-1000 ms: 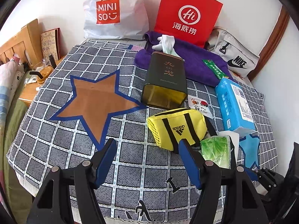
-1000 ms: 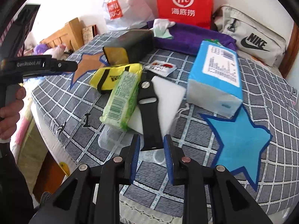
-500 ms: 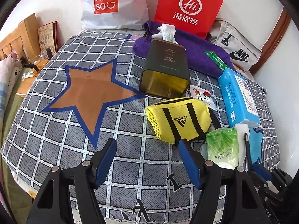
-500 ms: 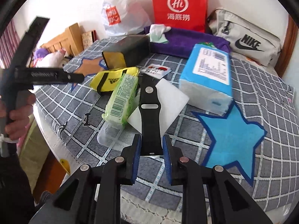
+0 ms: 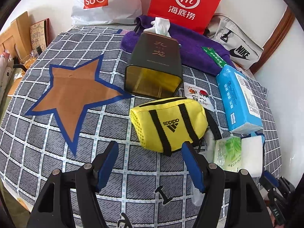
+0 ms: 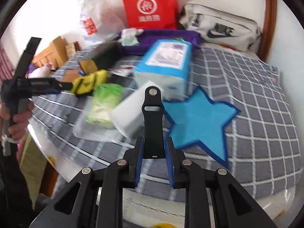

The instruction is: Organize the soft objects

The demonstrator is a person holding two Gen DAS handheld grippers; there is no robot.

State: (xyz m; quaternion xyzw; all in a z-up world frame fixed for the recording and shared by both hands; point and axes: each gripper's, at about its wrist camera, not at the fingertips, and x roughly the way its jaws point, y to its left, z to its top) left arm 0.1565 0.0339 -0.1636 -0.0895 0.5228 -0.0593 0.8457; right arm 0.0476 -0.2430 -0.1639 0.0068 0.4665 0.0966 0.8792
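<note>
My right gripper (image 6: 153, 149) is shut on the near end of a black watch strap (image 6: 153, 121). The strap stands up off the bed, in front of a white foam block (image 6: 129, 112) and beside the blue star patch (image 6: 199, 117). My left gripper (image 5: 149, 146) is open and hangs just short of a yellow Adidas pouch (image 5: 169, 121), whose near edge lies between its fingertips without touching them. A green tissue pack (image 5: 228, 152) and the white foam block (image 5: 251, 152) lie right of the pouch. The right wrist view is blurred by motion.
A dark tin box (image 5: 155, 64) with tissue lies behind the pouch, and a purple towel (image 5: 193, 45) behind that. A blue tissue pack (image 5: 239, 98) lies at the right. Red, white and Nike bags lean on the wall. A brown star patch (image 5: 76, 91) is at the left.
My right gripper has lifted the black strap off the white block and carried it right, toward the blue star. My left gripper has come down closer to the yellow pouch.
</note>
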